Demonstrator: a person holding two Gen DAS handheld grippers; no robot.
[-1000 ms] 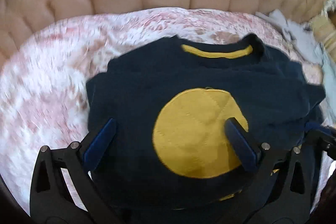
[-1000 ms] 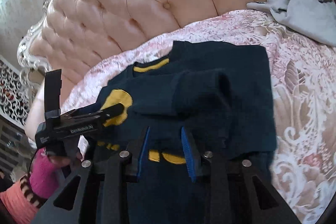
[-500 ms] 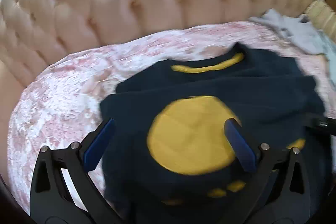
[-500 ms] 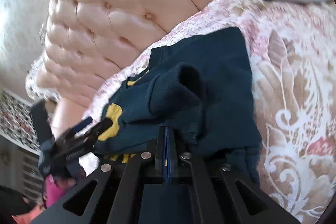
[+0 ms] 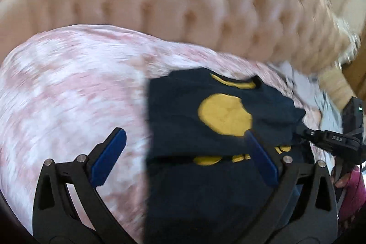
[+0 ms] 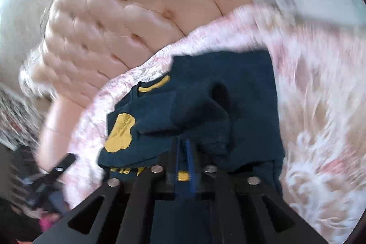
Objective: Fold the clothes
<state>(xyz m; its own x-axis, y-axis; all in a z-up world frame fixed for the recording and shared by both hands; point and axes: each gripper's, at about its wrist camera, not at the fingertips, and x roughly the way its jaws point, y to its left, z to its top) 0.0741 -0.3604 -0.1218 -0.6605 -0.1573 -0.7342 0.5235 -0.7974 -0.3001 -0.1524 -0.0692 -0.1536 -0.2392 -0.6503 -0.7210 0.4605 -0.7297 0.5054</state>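
A navy sweater (image 5: 183, 116) with a yellow round patch (image 5: 225, 114) and yellow collar trim lies partly folded on the pink bedspread (image 5: 68, 95). My left gripper (image 5: 183, 152) stands open, its left finger over the bedspread and its right finger over the sweater, holding nothing. In the right wrist view the same navy sweater (image 6: 240, 88) has a sleeve folded over its front. My right gripper (image 6: 186, 152) is shut on the sweater's lower edge near the yellow hem marks. The right gripper's body (image 5: 331, 141) shows at the right edge of the left wrist view.
A tufted pink headboard (image 5: 183, 4) rises behind the bed. A pale grey garment (image 6: 320, 4) lies near the headboard on the right. A person's hand and pink sleeve (image 5: 350, 186) show at the right edge. The left gripper's body (image 6: 52, 173) shows at lower left.
My right gripper went from open to shut on the sweater's lower edge and holds it. My left gripper moved left, so the sweater sits further right in its view.
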